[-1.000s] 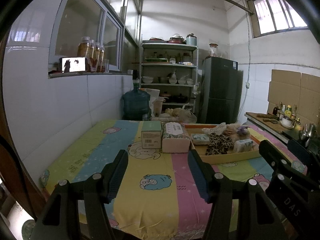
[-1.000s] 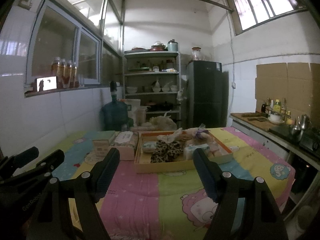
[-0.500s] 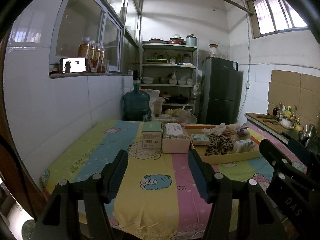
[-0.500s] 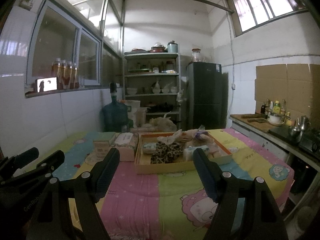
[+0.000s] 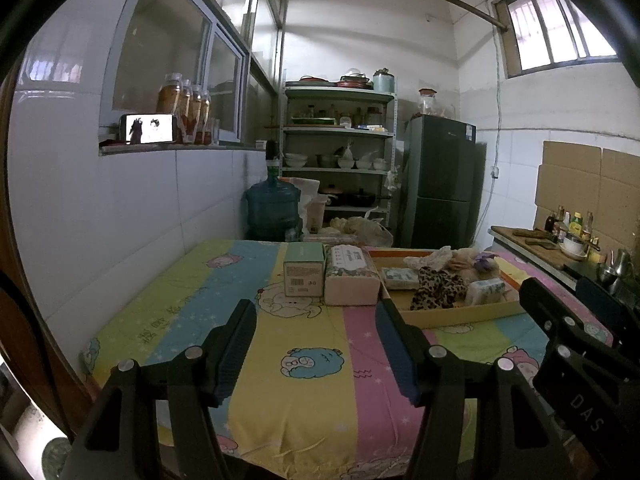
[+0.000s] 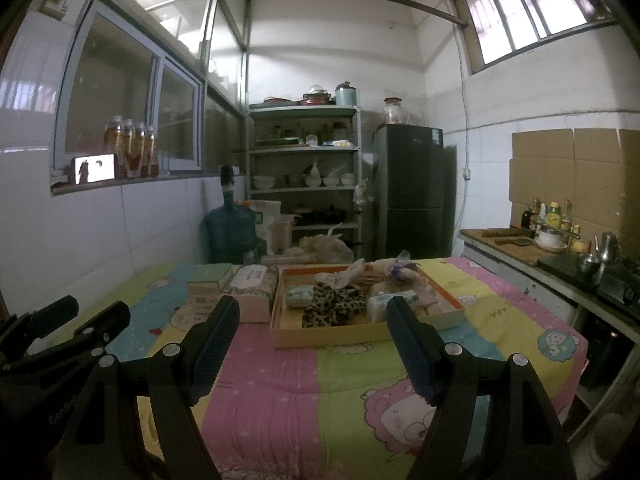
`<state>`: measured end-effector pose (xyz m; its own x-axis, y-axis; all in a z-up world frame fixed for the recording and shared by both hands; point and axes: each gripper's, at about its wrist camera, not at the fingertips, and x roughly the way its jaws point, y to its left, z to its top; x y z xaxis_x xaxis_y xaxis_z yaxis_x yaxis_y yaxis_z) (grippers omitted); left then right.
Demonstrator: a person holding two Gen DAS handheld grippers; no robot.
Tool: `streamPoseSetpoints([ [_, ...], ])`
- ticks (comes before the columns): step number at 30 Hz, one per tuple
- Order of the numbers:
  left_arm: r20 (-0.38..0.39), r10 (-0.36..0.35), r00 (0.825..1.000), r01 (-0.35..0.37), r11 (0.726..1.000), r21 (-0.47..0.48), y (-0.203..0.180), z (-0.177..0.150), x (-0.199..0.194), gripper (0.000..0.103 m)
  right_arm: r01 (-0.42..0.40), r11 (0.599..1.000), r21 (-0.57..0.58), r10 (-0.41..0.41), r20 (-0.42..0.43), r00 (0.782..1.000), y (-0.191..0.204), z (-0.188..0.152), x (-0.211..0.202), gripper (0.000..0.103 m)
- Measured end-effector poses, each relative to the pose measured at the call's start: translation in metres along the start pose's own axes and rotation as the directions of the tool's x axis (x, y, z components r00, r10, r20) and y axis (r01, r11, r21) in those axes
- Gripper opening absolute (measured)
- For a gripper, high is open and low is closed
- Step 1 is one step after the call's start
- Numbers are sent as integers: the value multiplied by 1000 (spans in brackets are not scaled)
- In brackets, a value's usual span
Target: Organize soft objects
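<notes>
A shallow cardboard tray [image 6: 332, 338] [image 5: 460, 316] sits on the striped cartoon bedsheet [image 5: 312, 352]. In it lie a leopard-print cloth [image 6: 334, 308] [image 5: 438, 288], small tissue packs [image 6: 390, 306] [image 5: 486, 290], a lace cloth [image 6: 340, 278] and a plush toy [image 6: 394, 274]. Left of the tray stand a pink tissue pack [image 5: 350, 276] [image 6: 254, 290] and a green box [image 5: 304, 274] [image 6: 206, 292]. My left gripper [image 5: 316, 320] and right gripper [image 6: 314, 318] hover open over the near part of the sheet, well short of these things, with nothing between their fingers.
White tiled wall runs along the left with a sill holding jars [image 5: 186, 110] and a phone [image 5: 150, 129]. Beyond the table stand a blue water jug [image 5: 272, 212], a metal shelf [image 5: 338, 160] and a dark fridge [image 5: 440, 184]. A counter with bottles [image 6: 552, 236] lies to the right.
</notes>
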<state>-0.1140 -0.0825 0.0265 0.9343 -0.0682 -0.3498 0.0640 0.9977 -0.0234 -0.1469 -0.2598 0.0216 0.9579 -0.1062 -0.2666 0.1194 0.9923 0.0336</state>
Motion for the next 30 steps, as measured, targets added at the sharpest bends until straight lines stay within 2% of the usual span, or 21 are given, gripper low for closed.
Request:
streamPoseSetpoints([
  [10, 5, 6, 1000, -6, 1000, -4, -3, 0, -6, 62, 7, 1000, -9, -7, 11, 1000, 0, 7, -13, 77],
  [30, 6, 7, 1000, -7, 1000, -11, -5, 0, -6, 62, 16, 1000, -4, -16, 0, 1000, -4, 4, -5, 77],
])
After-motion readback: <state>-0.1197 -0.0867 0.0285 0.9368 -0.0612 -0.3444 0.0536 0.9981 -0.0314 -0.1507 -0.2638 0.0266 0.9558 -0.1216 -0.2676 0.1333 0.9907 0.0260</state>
